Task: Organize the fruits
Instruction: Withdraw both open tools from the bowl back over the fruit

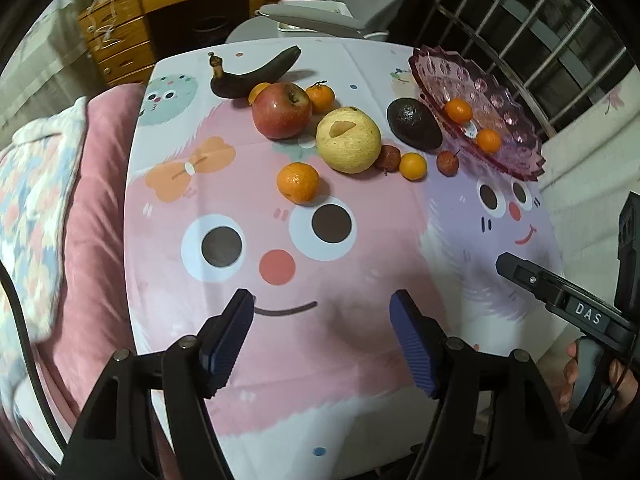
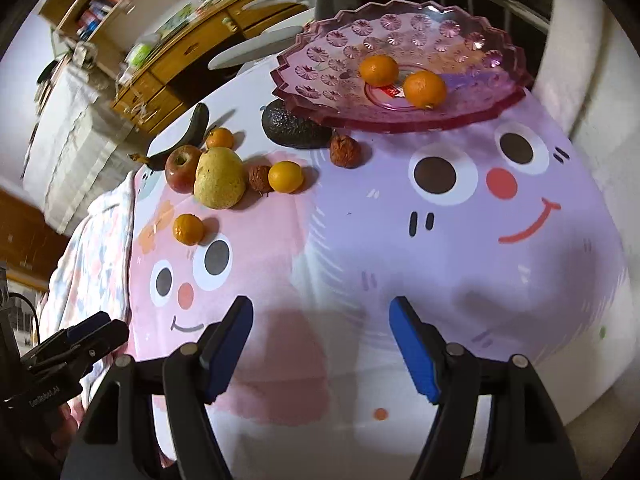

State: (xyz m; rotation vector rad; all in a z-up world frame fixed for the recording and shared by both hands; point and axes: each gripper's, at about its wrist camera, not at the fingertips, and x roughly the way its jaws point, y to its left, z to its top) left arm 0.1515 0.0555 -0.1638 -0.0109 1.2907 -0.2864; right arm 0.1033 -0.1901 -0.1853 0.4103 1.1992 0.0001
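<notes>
A pink glass fruit plate (image 1: 504, 120) (image 2: 348, 40) stands at the table's far right and holds two small oranges (image 2: 380, 70) (image 2: 425, 89). On the cloth lie a dark banana (image 1: 256, 72), a red apple (image 1: 281, 110), a yellow pear (image 1: 348, 139), an avocado (image 1: 414, 123), two lychees (image 1: 388, 158) (image 1: 447, 161) and several loose oranges, the nearest one (image 1: 298, 182). My left gripper (image 1: 322, 334) is open and empty over the near cloth. My right gripper (image 2: 320, 336) is open and empty, also near the front edge.
The table wears a cartoon-face cloth (image 1: 280, 264). A pink bed with a patterned blanket (image 1: 80, 200) lies left. A wooden dresser (image 1: 132, 32) and a white chair (image 1: 320, 20) stand behind. Window bars (image 1: 520, 32) are at the back right.
</notes>
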